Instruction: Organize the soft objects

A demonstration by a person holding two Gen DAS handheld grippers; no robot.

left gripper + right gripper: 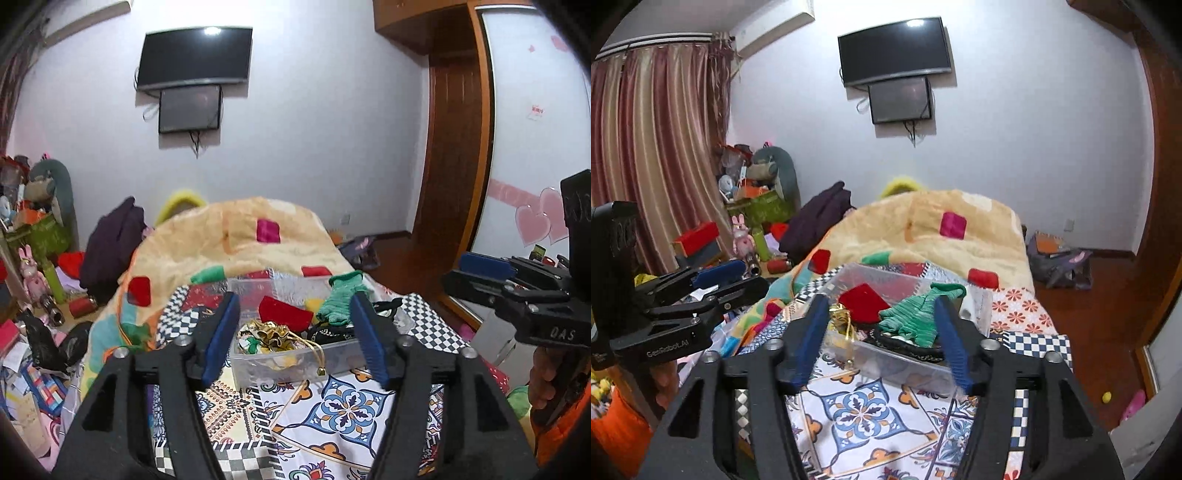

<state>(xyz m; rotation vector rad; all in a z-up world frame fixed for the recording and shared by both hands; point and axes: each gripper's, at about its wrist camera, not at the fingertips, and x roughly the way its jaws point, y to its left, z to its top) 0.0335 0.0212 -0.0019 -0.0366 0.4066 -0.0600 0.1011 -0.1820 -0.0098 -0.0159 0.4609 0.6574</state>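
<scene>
A clear plastic box stands on the patterned bedsheet. It holds a red cloth, a green knitted cloth draped over its right side, gold ribbon items and a dark band. My left gripper is open and empty, held just before the box. My right gripper is open and empty, also just before the box. Each gripper shows from the side in the other's view.
A folded beige quilt lies behind the box. Clutter, plush toys and a dark garment fill the floor at left. A wardrobe stands at right. Bags lie on the wooden floor.
</scene>
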